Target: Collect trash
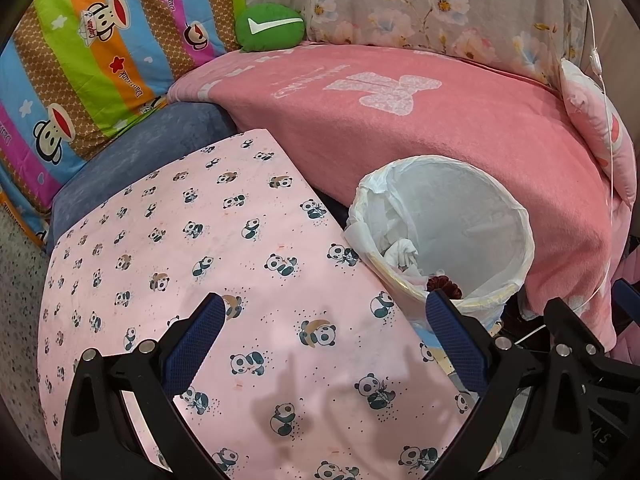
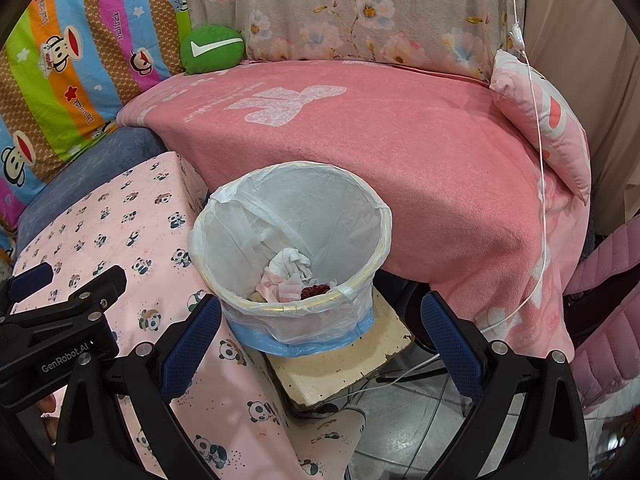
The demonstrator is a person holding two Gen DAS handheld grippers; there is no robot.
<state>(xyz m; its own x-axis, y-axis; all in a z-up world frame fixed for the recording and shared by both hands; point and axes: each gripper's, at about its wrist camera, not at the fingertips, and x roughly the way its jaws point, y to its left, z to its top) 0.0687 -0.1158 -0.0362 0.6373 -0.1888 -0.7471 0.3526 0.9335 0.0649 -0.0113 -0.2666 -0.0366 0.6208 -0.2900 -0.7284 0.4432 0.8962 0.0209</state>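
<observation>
A small bin (image 2: 292,248) lined with a white plastic bag stands on a cream block (image 2: 340,364), beside the panda-print cloth (image 1: 224,272). Inside lie crumpled white tissue (image 2: 290,262), pink scraps (image 2: 276,290) and a dark red item (image 2: 316,291). In the left wrist view the bin (image 1: 444,224) is at centre right. My left gripper (image 1: 324,328) hovers open over the panda cloth, its right finger near the bin's rim, nothing held. My right gripper (image 2: 320,328) is open in front of the bin, its fingers either side of the bin's base, empty. The left gripper's body (image 2: 60,320) shows at left.
A pink blanket (image 2: 380,152) covers the bed behind the bin. A green round cushion (image 2: 212,50), striped monkey-print bedding (image 1: 80,60), a floral sheet (image 2: 360,20) and a pink pillow (image 2: 548,128) lie at the back. A white cord (image 2: 536,128) hangs at right. Tiled floor (image 2: 404,428) shows below.
</observation>
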